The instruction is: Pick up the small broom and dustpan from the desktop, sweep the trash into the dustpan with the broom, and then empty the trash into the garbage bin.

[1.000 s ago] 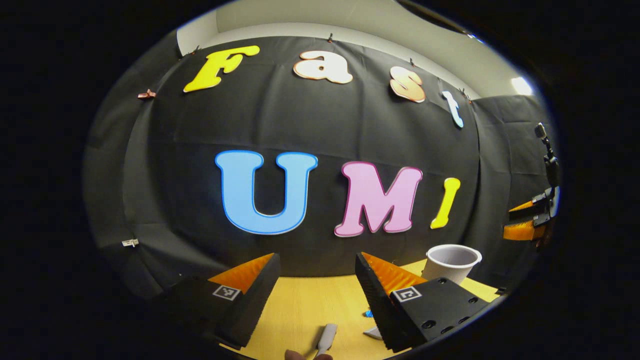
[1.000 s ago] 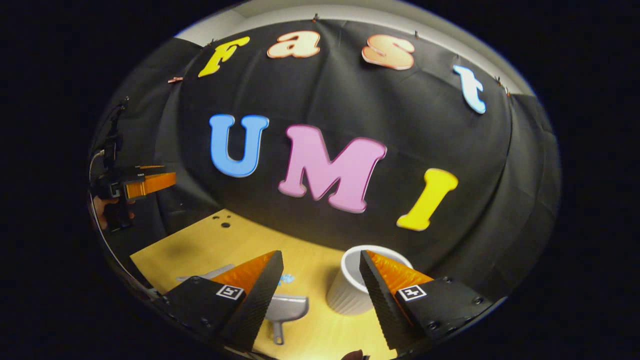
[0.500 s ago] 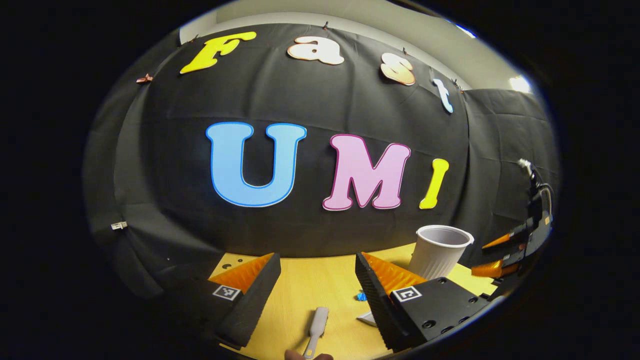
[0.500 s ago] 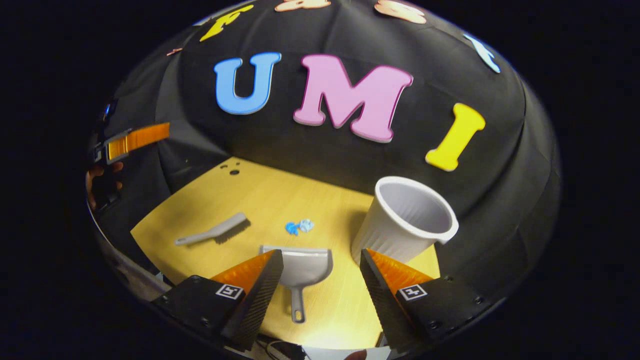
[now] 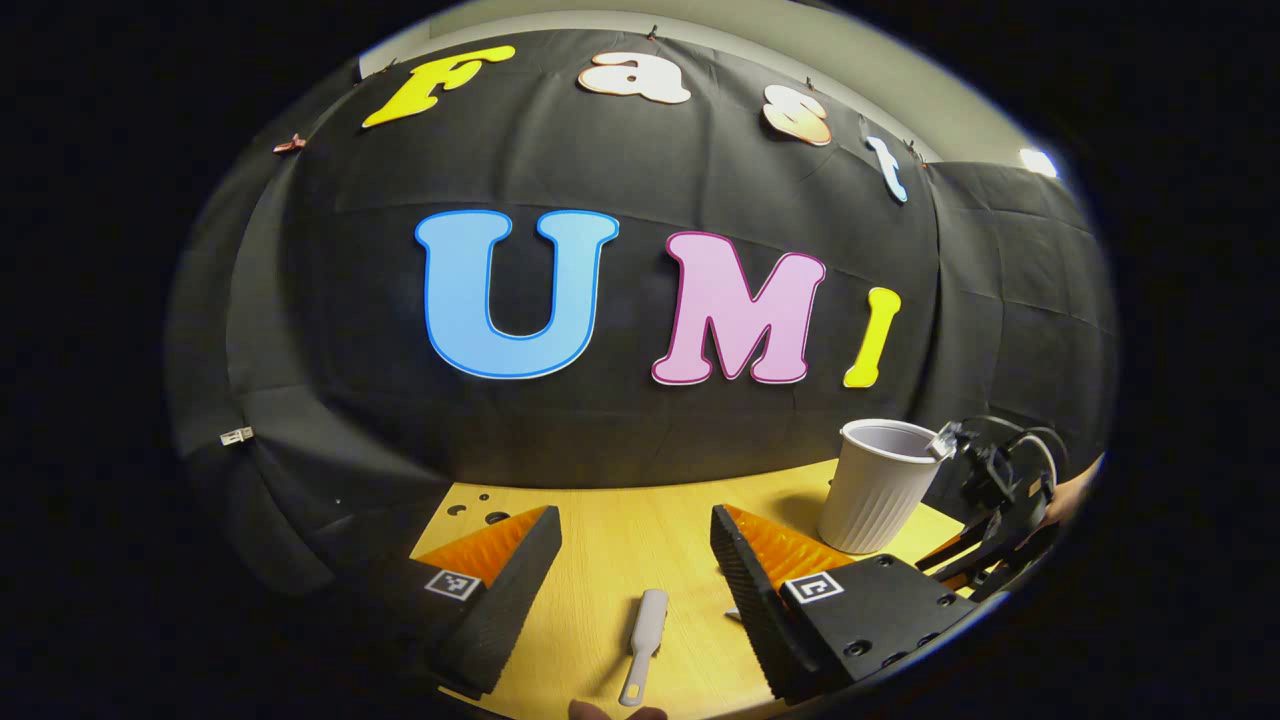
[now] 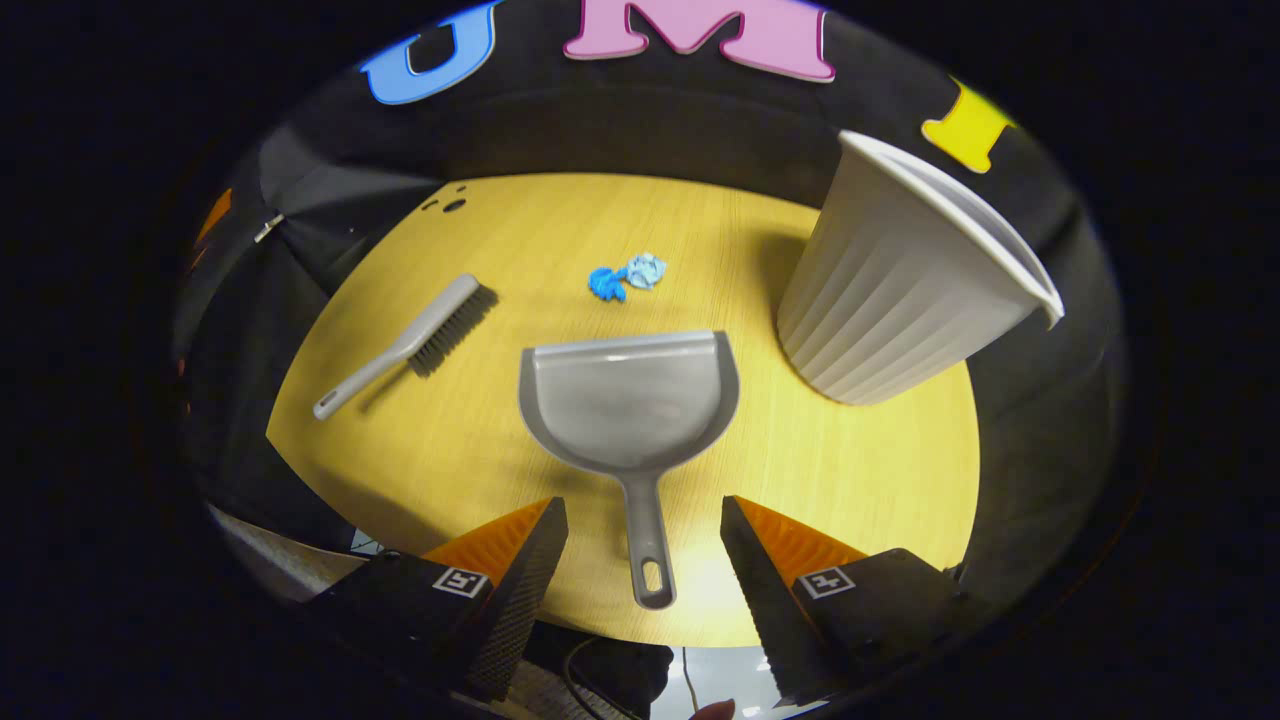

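Observation:
In the right gripper view, a grey dustpan (image 6: 630, 400) lies on the wooden desktop (image 6: 860, 470), its handle pointing toward my right gripper (image 6: 643, 520), which hangs open above the handle's end. A grey broom (image 6: 410, 342) lies to the dustpan's left. Blue and pale crumpled trash (image 6: 625, 277) sits just beyond the dustpan's mouth. A white ribbed bin (image 6: 905, 285) stands at the right. In the left gripper view, my left gripper (image 5: 635, 530) is open above the broom's handle (image 5: 644, 640), with the bin (image 5: 878, 484) to its right and the right gripper (image 5: 990, 520) at the far right.
The desktop's near edge runs just below the dustpan handle in the right gripper view. Small dark holes (image 6: 447, 203) mark the far left corner of the desktop. Black cloth walls close in the back and sides.
The right gripper has tipped down and dropped toward the desk, so the dustpan now lies between its open fingers. The left gripper lowered slightly over the broom handle.

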A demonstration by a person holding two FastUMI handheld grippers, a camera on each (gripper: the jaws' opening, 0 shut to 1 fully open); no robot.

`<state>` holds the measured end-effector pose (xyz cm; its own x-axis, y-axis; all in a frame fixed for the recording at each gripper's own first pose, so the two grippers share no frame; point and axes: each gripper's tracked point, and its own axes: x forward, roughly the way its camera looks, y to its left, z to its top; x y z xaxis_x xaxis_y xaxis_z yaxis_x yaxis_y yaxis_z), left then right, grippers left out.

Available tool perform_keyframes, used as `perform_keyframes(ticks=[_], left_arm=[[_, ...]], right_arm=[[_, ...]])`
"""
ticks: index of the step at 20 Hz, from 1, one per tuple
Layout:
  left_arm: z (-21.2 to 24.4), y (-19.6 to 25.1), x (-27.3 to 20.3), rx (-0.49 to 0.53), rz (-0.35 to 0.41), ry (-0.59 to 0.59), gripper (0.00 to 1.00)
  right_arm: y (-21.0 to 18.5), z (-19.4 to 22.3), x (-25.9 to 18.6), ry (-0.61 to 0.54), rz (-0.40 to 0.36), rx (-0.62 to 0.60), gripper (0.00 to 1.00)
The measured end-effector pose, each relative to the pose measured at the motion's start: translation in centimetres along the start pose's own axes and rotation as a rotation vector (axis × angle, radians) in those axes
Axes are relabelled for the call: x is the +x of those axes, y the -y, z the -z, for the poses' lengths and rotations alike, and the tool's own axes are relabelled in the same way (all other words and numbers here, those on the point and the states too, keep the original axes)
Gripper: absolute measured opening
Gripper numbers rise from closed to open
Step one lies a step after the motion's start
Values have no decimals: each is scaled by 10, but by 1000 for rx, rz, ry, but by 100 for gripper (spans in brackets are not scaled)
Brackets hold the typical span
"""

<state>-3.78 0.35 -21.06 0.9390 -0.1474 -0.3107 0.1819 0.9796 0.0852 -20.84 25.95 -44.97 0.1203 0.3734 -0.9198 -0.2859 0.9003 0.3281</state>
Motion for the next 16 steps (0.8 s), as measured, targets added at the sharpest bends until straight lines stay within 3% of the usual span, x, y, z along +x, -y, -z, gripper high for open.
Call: perform_keyframes(ticks=[6,14,15,16], left_arm=[[10,-6,0,10,-13,-21,95],[24,-8,13,-9,-38,-65,95],[25,-8,14,-7,-43,-72,95],[27,-6,15,-5,-46,-76,95]], right_arm=[[-6,36,71,-211,-4,-28,94],[-7,34,115,-316,4,-93,92],[-12,36,114,-337,-21,-99,91],[-15,37,117,-335,-26,-89,96]])
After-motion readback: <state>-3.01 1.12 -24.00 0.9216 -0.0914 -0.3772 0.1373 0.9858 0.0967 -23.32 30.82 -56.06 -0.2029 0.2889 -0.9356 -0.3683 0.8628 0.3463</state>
